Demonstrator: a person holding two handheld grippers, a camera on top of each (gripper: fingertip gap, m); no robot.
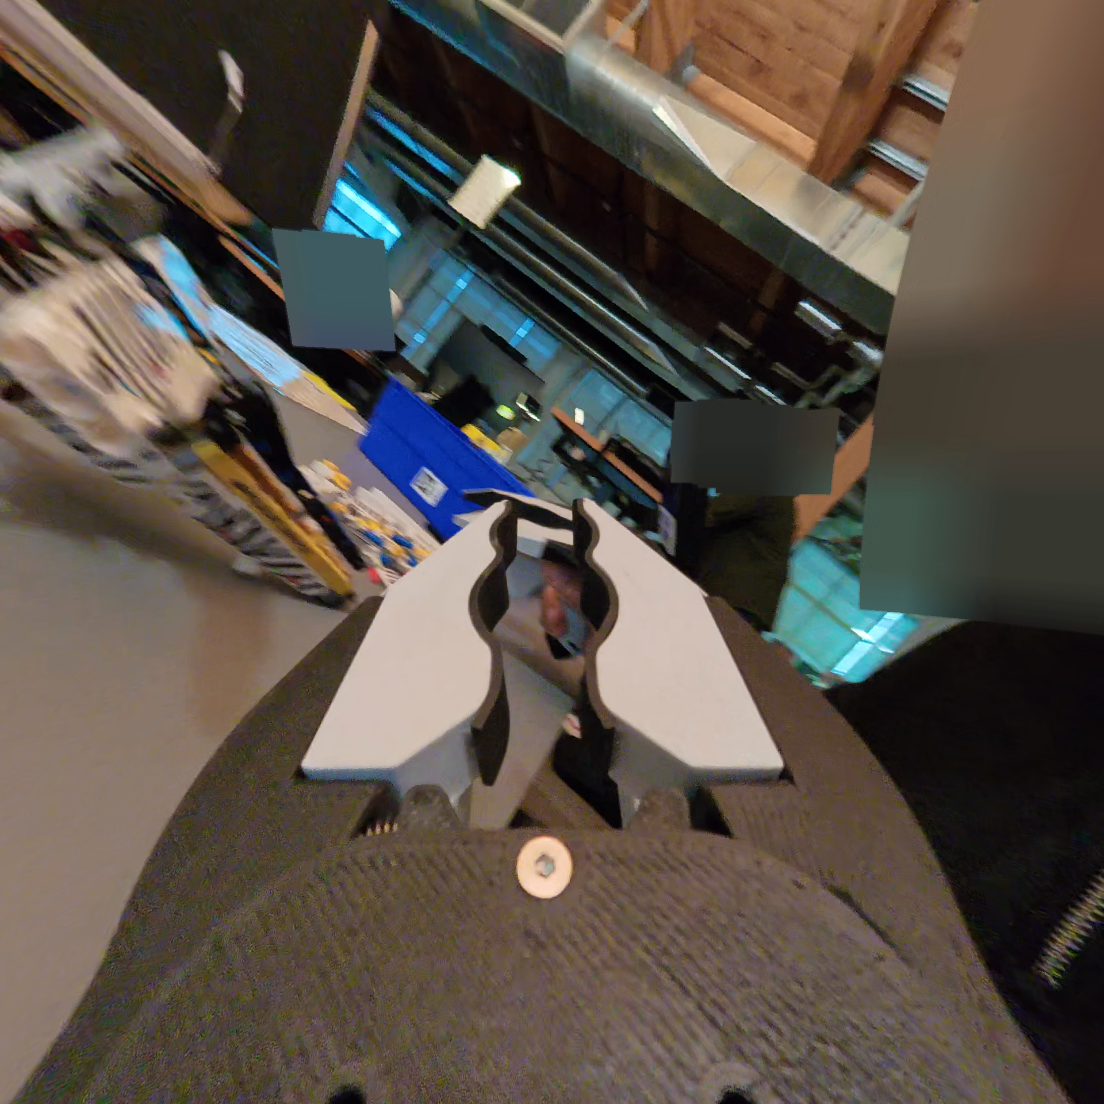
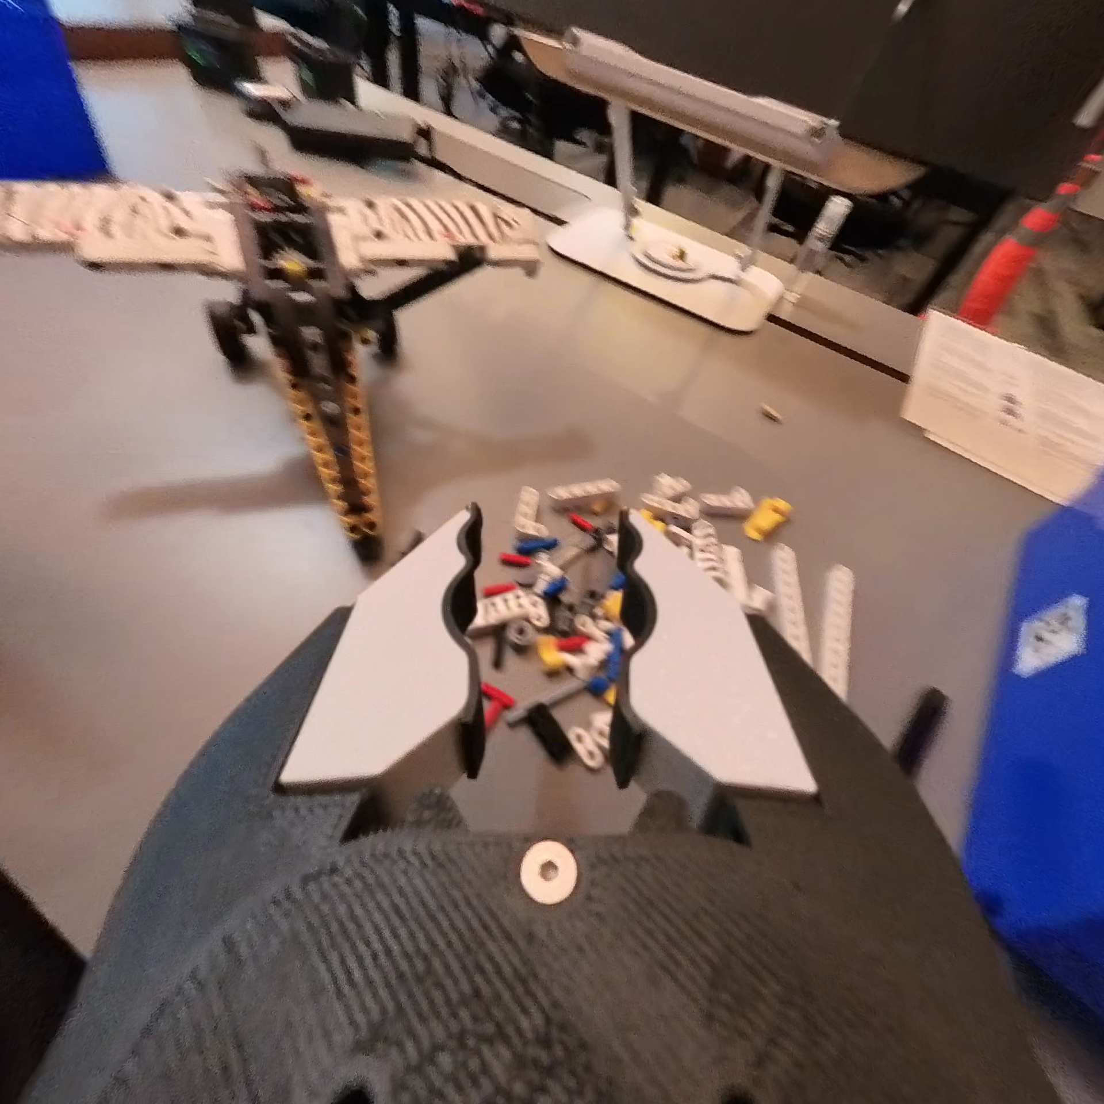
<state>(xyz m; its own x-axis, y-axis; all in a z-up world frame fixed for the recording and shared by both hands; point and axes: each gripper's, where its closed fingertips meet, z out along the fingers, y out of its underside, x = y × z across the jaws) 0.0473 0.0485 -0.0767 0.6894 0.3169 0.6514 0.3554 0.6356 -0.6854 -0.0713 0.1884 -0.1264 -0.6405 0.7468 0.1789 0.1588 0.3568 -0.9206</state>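
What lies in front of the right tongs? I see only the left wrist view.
Observer: A loose pile of small building pieces, red, blue, yellow and white, on the grey table.
Operator: Do the right tongs hold one of them?
Observer: No. The right tongs are open over the pile, with nothing gripped between the pads.
Operator: And what is on the right of the pile?
Observer: Long white perforated beams lie flat there.
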